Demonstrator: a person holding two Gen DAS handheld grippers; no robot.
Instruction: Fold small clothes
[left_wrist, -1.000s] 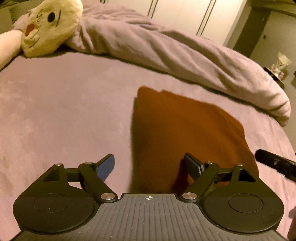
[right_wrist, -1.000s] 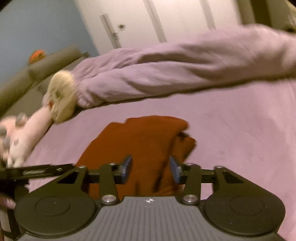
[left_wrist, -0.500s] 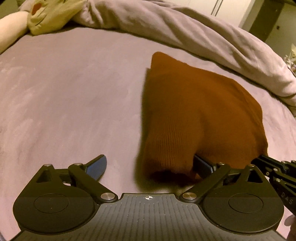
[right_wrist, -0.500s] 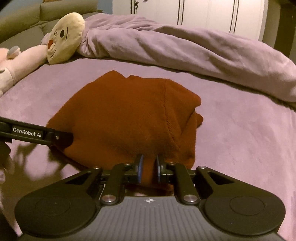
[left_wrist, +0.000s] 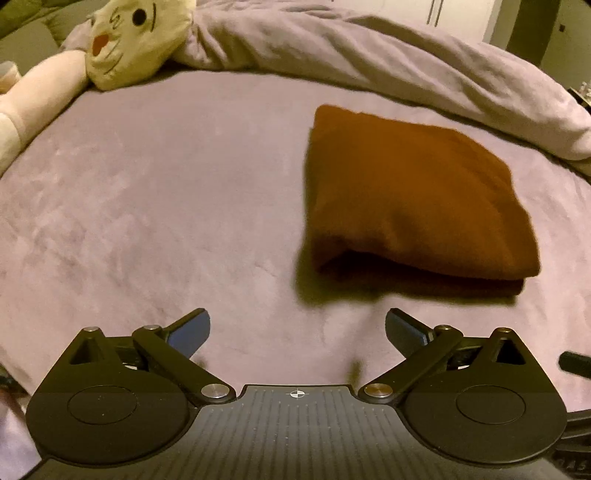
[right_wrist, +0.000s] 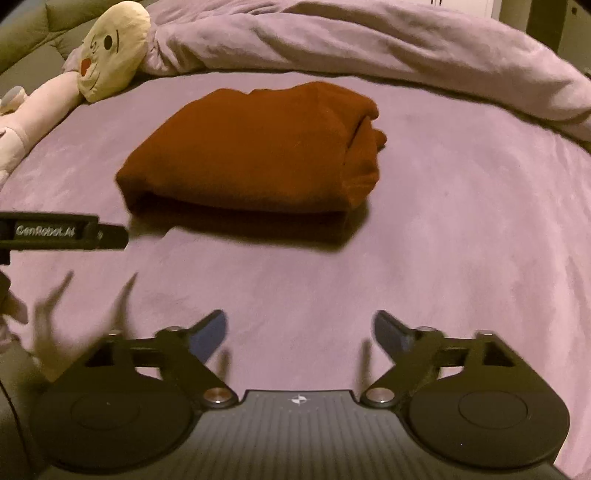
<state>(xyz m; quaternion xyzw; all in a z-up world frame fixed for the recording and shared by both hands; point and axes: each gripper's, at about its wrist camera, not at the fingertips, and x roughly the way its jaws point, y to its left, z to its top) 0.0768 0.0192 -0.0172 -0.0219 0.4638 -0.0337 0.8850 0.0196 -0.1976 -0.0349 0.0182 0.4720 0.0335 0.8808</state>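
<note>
Folded rust-brown knitted garment (left_wrist: 413, 199) (right_wrist: 255, 147) lies on the mauve plush bed (left_wrist: 147, 192), right of centre in the left view; left tool (left_wrist: 297, 328) and right tool (right_wrist: 299, 328) both gape, empty.

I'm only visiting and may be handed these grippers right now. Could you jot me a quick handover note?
Left gripper: open, empty, short of the garment.
Right gripper: open, empty, also clear of it.
Rust-brown garment: lies on the purple bed as a folded bundle, touching neither gripper. Stuffed toy and rumpled blanket sit beyond it.
Done: the garment looks folded and released.
Left: perhaps tidy the bunched right edge; no other clothes are in view.
</note>
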